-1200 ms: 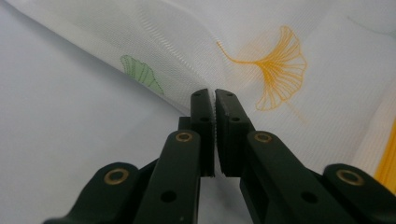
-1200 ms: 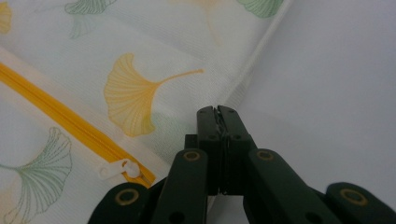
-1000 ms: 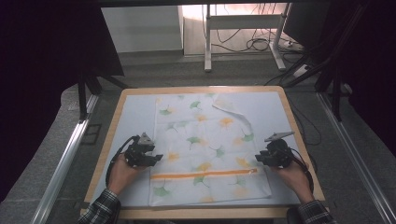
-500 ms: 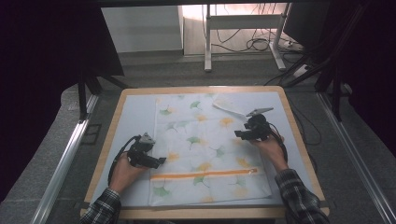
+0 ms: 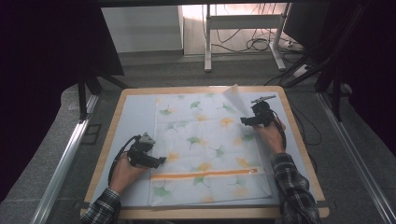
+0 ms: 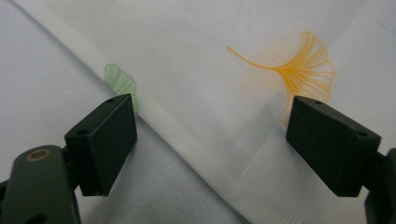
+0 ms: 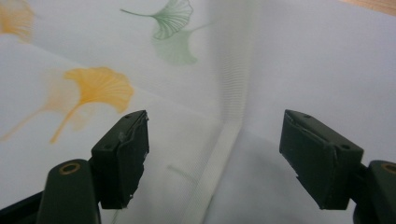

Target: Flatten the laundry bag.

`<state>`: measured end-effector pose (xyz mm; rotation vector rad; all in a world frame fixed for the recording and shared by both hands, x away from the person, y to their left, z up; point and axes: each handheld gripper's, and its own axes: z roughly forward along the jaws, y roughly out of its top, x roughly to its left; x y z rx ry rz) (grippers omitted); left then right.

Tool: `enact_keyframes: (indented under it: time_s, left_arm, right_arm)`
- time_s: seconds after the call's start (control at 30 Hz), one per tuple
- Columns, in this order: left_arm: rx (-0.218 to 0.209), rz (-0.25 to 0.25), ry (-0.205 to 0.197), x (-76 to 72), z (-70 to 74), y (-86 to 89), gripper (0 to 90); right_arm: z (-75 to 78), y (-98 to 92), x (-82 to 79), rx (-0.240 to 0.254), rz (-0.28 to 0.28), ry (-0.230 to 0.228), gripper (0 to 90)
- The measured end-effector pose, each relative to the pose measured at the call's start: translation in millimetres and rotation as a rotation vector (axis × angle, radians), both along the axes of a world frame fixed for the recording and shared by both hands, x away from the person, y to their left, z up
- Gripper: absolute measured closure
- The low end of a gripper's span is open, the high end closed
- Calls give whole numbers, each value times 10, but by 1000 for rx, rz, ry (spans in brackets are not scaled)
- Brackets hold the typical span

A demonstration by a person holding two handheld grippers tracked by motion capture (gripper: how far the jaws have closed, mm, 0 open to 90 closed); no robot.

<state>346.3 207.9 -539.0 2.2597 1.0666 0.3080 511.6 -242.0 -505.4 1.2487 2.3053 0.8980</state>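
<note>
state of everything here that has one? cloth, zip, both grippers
white cloth cover printed with green and orange ginkgo leaves: spread flat, far right corner standing up
orange zip: closed
left gripper: open, jaws astride the cloth's edge
right gripper: open, jaws just widened, raised cloth edge between them, unpinched

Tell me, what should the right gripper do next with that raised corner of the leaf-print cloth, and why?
Probably ease the right gripper forward and close on the turned-up corner of the cloth. Its jaws have just been opening and stand apart, and in the right gripper view the raised edge sits between them, not yet pinched.
</note>
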Motion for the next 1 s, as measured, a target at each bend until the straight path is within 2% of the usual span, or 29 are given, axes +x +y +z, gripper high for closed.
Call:
enact_keyframes:
  time_s: [0.07,0.13,0.17,0.27,0.33,0.4,0.43,0.53,0.63,0.7,0.77,0.8,0.83,0.9,1.0]
  left_arm:
    - [-2,23,3,5,4,23,197]
    - [-3,38,1,11,16,52,260]
    - [-8,41,4,13,25,66,318]
    - [-16,71,2,21,42,118,589]
    - [-27,67,4,33,38,133,755]
    - [-41,56,16,44,37,131,878]
    - [-31,47,13,48,42,124,888]
    - [-22,37,14,60,56,121,895]
    - [-1,66,9,116,69,162,894]
    - [-32,68,25,159,58,215,889]
    - [-15,75,1,145,53,207,844]
    - [8,78,-13,125,61,185,755]
    - [12,77,-24,105,71,170,653]
    - [-1,74,-49,67,101,158,543]
    - [-14,76,-88,34,116,155,315]
  right_arm:
    - [28,-45,-98,37,12,8,266]
    - [44,-69,-190,35,29,32,284]
    - [58,-72,-231,25,32,36,295]
    - [70,-94,-346,38,43,55,308]
    - [60,-100,-419,15,50,62,304]
    - [60,-116,-468,7,56,64,301]
    - [63,-126,-497,10,59,66,300]
    - [78,-152,-585,9,67,66,298]
    - [85,-178,-681,16,87,67,296]
    - [79,-179,-739,13,96,77,292]
    - [70,-177,-811,-2,115,74,282]
    - [67,-179,-831,-6,124,70,275]
    - [64,-181,-865,-8,134,66,268]
    - [63,-184,-906,-11,142,60,252]
    - [65,-205,-958,-6,154,47,218]
